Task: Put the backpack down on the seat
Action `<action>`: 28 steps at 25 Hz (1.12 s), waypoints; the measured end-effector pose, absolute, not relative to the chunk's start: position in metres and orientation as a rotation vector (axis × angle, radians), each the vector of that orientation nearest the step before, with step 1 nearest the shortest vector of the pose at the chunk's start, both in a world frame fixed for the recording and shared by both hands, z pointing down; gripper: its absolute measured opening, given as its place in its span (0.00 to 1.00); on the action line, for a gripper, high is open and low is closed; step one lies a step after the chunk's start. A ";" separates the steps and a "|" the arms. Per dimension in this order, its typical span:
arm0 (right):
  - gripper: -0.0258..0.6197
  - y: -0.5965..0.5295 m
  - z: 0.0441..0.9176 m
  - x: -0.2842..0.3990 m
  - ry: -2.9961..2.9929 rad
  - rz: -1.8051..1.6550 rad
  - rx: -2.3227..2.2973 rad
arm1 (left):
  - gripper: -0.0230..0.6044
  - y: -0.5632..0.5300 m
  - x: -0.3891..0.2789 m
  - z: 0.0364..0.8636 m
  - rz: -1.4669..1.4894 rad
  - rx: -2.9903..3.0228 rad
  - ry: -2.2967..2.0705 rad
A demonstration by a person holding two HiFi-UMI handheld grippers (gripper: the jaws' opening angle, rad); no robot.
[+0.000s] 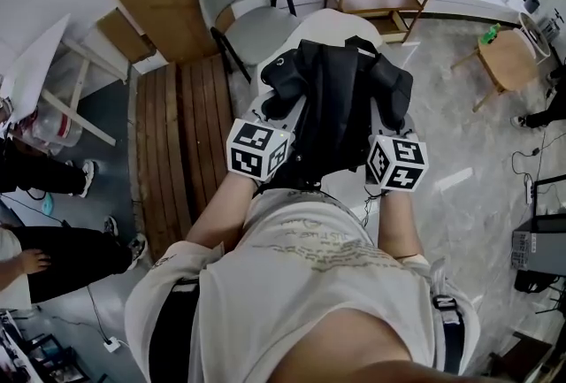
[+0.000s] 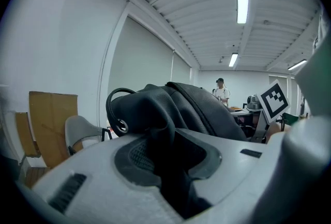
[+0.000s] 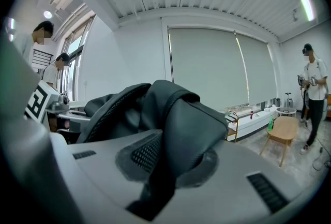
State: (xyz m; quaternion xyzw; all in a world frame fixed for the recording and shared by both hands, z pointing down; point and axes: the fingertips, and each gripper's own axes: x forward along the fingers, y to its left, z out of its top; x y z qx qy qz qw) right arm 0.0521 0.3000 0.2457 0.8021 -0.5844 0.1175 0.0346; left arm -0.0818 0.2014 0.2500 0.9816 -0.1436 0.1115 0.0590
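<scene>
We stand on a pale marbled floor [image 1: 460, 120], with a slatted wooden platform [image 1: 181, 142] and a grey chair [image 1: 243, 14] to our left. The black backpack [image 1: 340, 98] hangs over the white seat [image 1: 340, 23] and covers all but its far edge; we cannot tell whether it touches. The left tongs [image 2: 165, 153] and right tongs [image 3: 165, 161] each clamp a fold of it. Only the gripper views show the ribbed ceiling [image 2: 207, 11] and the roller blinds [image 3: 212, 68].
</scene>
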 end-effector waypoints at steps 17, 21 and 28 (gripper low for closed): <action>0.15 0.191 0.261 0.090 -1.806 0.385 2.390 | 0.19 0.094 -0.045 0.272 0.334 2.913 -0.437; 0.15 0.158 0.271 0.102 -1.818 0.424 2.353 | 0.19 0.063 -0.035 0.281 0.359 2.891 -0.431; 0.15 0.122 0.267 0.120 -1.813 0.418 2.343 | 0.19 0.026 -0.016 0.282 0.354 2.873 -0.408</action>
